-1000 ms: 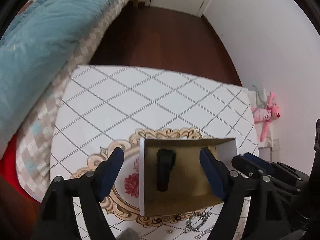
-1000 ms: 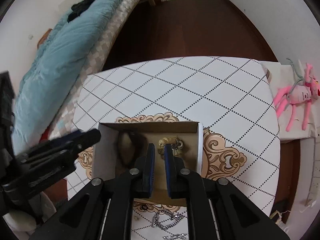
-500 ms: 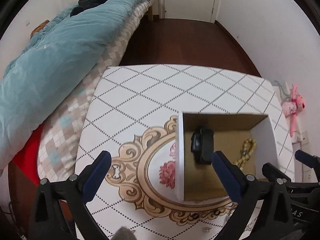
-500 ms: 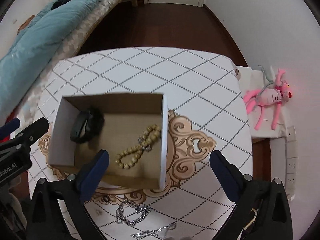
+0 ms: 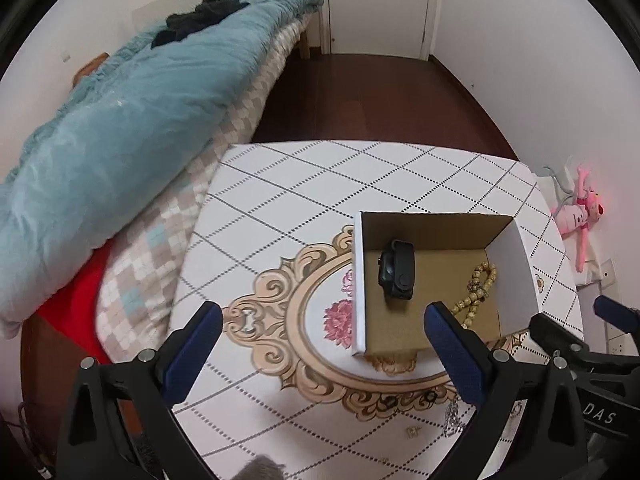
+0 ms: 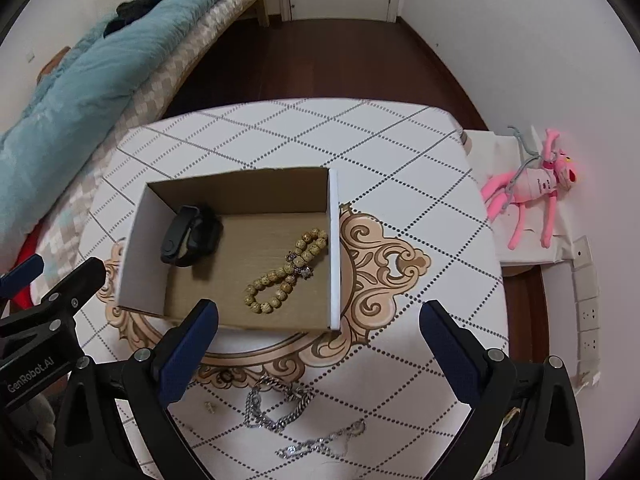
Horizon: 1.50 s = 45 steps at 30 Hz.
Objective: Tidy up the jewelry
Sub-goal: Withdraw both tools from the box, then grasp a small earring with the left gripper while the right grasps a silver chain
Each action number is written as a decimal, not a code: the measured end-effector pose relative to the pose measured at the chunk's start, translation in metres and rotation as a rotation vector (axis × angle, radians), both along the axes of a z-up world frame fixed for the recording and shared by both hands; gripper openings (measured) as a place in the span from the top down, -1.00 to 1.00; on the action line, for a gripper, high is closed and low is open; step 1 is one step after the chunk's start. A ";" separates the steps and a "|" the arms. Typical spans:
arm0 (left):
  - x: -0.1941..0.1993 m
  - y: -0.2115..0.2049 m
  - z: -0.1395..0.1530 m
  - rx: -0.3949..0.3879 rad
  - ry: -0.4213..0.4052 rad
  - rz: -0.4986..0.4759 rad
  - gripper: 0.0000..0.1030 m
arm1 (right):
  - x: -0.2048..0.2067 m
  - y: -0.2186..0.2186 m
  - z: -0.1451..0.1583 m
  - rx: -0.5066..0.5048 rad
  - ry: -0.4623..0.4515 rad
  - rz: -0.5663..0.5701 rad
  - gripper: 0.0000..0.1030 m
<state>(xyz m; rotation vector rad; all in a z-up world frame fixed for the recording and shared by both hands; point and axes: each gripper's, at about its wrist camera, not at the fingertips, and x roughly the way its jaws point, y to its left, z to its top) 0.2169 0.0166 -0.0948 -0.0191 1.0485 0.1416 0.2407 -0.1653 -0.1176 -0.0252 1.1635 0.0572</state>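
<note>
Both tools hang above a white tabletop (image 6: 400, 152) with a dotted diamond grid and a tan scrollwork medallion. Left tool (image 5: 320, 344): blue-padded jaws spread wide, gripping nothing. Right tool (image 6: 318, 336): jaws likewise spread, empty.

An open cardboard box (image 6: 334, 248), white outside and brown inside, sits on the medallion. Inside it, a black smartwatch (image 6: 190, 236) rests against the left wall; a tan wooden bead bracelet (image 6: 286, 270) lies on the floor nearer the right wall, apart from the watch.

Right wrist view only: the bracelet shows whole, twisted into a figure-eight with a small metal charm at the crossing. Two silver chain bracelets (image 6: 276, 402) (image 6: 320, 442) lie loose on the tabletop just in front of the box, with a tiny gold piece (image 6: 209, 406) to their left.

Left wrist view: the box wall and the tool's finger hide most of the beads (image 5: 476, 288); only a sliver of chain (image 5: 452, 416) shows. This view takes in more of the teal quilt on the bed (image 5: 132, 128). A pink plush toy (image 6: 532, 184) lies right of the tabletop.
</note>
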 end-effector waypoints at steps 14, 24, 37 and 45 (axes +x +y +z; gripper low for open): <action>-0.054 0.000 0.051 0.013 -0.091 0.008 -0.99 | -0.057 -0.004 0.069 -0.008 -0.143 -0.006 -0.98; -0.073 0.002 0.065 0.006 -0.117 0.018 -0.99 | -0.084 -0.002 0.096 0.029 -0.184 0.013 -0.98; -0.083 0.003 -0.027 0.029 0.067 0.022 -0.98 | -0.091 -0.048 -0.004 0.073 0.026 -0.109 -0.97; -0.092 -0.009 -0.083 -0.009 0.177 -0.018 -0.98 | -0.100 -0.075 -0.082 0.115 0.160 -0.195 -0.61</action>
